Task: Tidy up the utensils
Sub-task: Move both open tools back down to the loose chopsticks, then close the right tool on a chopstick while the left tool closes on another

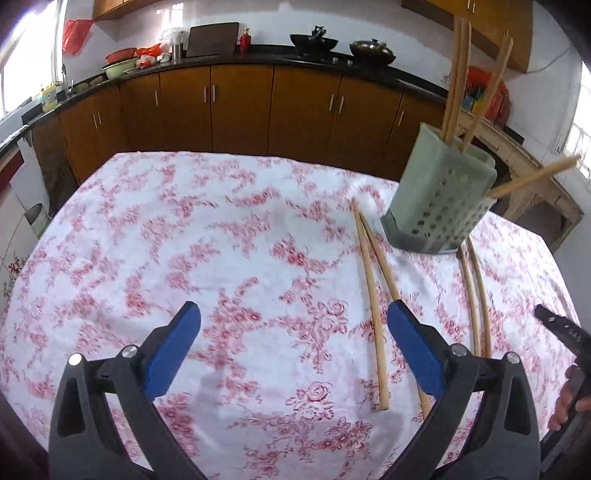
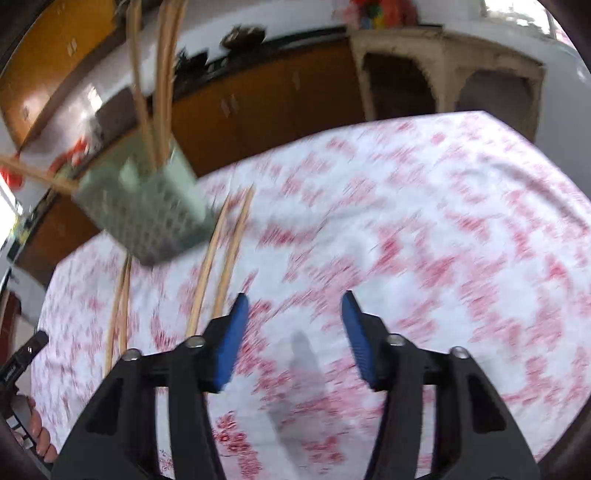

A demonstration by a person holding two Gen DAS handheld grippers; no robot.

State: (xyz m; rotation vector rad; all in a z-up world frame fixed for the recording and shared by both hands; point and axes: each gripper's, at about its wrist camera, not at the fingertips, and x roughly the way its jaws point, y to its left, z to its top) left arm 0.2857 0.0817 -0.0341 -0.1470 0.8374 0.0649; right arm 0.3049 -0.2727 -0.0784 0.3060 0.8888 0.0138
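both claws empty: left claw (image 1: 293, 349) gapes, right claw (image 2: 291, 332) half-parted; next, grasp the bench chopsticks (image 1: 373, 306) for the holder (image 1: 439, 195).

Left gripper (image 1: 293, 317) fingers wide over floral tablecloth (image 1: 184, 258), chopsticks (image 1: 371, 306) beside perforated holder (image 1: 439, 199).

Pink-flowered tablecloth (image 1: 229, 236), brown cabinets (image 1: 240, 107), two dark woks (image 1: 314, 43) on the black counter (image 1: 369, 66), red bag (image 1: 75, 35).
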